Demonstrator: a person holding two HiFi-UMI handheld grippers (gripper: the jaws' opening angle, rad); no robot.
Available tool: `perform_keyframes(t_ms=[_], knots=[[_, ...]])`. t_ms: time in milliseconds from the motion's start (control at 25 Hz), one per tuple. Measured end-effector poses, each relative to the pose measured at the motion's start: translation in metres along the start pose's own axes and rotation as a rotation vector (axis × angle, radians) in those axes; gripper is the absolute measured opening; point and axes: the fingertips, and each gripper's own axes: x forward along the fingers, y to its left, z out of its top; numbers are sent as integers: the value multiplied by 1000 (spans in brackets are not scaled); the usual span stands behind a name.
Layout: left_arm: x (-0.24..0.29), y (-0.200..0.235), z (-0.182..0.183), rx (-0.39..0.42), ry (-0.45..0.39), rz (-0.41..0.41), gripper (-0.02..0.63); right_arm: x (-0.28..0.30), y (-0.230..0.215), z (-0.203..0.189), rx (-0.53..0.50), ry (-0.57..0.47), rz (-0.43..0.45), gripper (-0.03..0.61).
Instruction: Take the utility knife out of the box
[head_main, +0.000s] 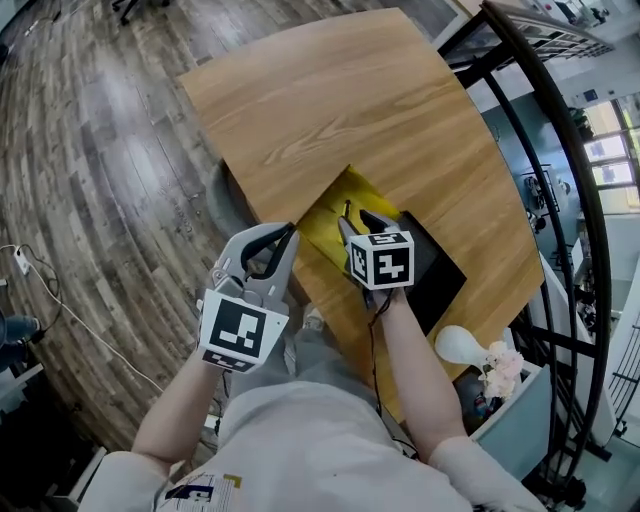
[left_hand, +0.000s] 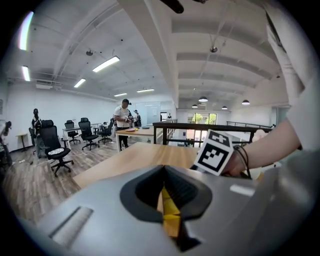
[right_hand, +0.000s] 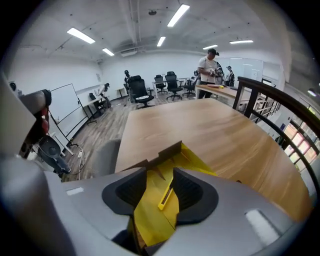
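Observation:
An open cardboard box (head_main: 322, 215) with a yellow lining lies at the near edge of the wooden table (head_main: 350, 100). In the right gripper view a yellow utility knife (right_hand: 166, 194) lies flat on the yellow bottom of the box (right_hand: 197, 161). My right gripper (head_main: 355, 212) hangs over the box and points steeply down; its jaws (right_hand: 161, 175) stand open either side of the knife and do not touch it. My left gripper (head_main: 290, 232) is off the table's near-left edge, beside the box, its tips together and nothing held (left_hand: 164, 171).
A black panel (head_main: 435, 265) lies to the right of the box. A black metal railing (head_main: 560, 150) curves past the table's right side. A white object (head_main: 458, 345) and flowers sit low right. Far off stand office chairs (left_hand: 52, 145) and a person (left_hand: 121, 120).

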Motion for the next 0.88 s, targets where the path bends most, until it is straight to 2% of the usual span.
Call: perform_keyframes(t_ms=[240, 480, 680, 800, 880], knots=[[19, 9, -33, 7, 70, -2, 2, 41, -9, -21, 41, 115, -27, 170], [26, 16, -54, -19, 101, -10, 2, 70, -13, -35, 41, 215, -40, 175], [25, 20, -65, -44, 111, -8, 2, 83, -13, -39, 77, 242, -48, 199], [23, 20, -71, -49, 116, -9, 2, 91, -13, -41, 118, 257, -49, 199], [22, 21, -73, -55, 118, -10, 2, 93, -17, -41, 133, 263, -84, 181]])
